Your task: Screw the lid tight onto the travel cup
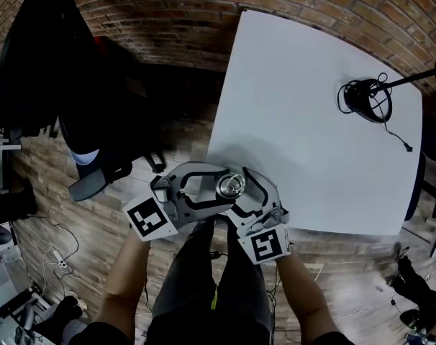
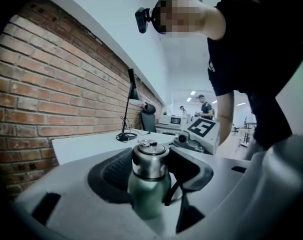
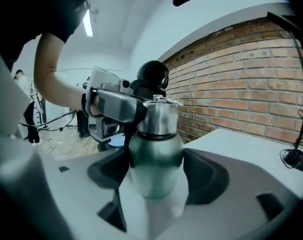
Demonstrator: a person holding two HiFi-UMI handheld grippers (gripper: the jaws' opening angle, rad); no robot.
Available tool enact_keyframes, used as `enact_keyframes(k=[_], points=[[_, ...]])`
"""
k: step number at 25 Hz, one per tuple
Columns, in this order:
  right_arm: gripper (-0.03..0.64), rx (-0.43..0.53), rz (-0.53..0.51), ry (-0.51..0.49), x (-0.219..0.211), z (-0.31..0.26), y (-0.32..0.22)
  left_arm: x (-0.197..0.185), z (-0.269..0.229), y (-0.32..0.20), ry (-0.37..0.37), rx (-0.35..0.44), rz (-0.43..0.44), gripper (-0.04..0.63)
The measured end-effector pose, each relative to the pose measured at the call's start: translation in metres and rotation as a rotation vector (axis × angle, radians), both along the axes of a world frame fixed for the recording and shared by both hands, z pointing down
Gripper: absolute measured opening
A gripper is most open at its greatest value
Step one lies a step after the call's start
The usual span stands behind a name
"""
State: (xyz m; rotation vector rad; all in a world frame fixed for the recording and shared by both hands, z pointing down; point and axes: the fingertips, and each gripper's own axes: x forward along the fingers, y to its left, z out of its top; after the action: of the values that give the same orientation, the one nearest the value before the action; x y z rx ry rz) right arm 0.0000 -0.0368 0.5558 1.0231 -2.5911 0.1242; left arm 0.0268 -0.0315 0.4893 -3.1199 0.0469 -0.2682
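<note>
A green travel cup (image 3: 155, 166) with a steel screw lid (image 3: 159, 116) is held upright in the air at the near left corner of the white table (image 1: 311, 142). My right gripper (image 3: 156, 170) is shut on the cup's green body, a black pad pressing on each side. My left gripper (image 2: 150, 161) comes from the opposite side and is shut on the lid (image 2: 149, 159), its pads against the steel collar. In the head view the lid's round top (image 1: 231, 186) shows between the left gripper (image 1: 219, 185) and the right gripper (image 1: 242, 187).
A black desk lamp base with a cable (image 1: 368, 99) stands at the table's far right. A black office chair (image 1: 96, 113) stands on the wooden floor to the left. A brick wall (image 1: 203, 20) runs behind the table. My legs are below the grippers.
</note>
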Motion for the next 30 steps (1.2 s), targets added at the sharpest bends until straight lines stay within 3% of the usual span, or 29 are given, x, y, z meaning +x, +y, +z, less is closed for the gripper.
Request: enact_keyframes(k=[4, 16, 19, 22, 25, 28, 30], points=[[0.316, -0.007, -0.014, 0.003, -0.001, 0.0, 0.0, -0.001, -0.002, -0.001, -0.015, -0.027, 0.101, 0.239], [0.316, -0.006, -0.012, -0.03, 0.001, -0.001, -0.003, 0.002, 0.0, -0.003, -0.006, -0.063, 0.156, 0.241], [0.316, -0.011, -0.009, -0.025, 0.0, 0.0, -0.002, 0.0, 0.001, -0.007, -0.014, -0.065, 0.086, 0.249], [0.316, -0.007, -0.005, -0.016, 0.0, 0.001, 0.0, -0.006, 0.001, -0.009, 0.004, -0.084, -0.03, 0.309], [0.316, -0.005, 0.002, -0.019, 0.0, 0.001, 0.0, -0.009, 0.0, -0.004, 0.022, -0.134, -0.165, 0.311], [0.316, -0.005, 0.006, -0.022, -0.001, 0.001, 0.0, -0.008, 0.003, -0.003, -0.018, -0.126, -0.327, 0.311], [0.316, -0.004, 0.009, -0.023, -0.001, 0.001, -0.001, -0.006, 0.001, -0.002, -0.007, -0.136, -0.432, 0.311]])
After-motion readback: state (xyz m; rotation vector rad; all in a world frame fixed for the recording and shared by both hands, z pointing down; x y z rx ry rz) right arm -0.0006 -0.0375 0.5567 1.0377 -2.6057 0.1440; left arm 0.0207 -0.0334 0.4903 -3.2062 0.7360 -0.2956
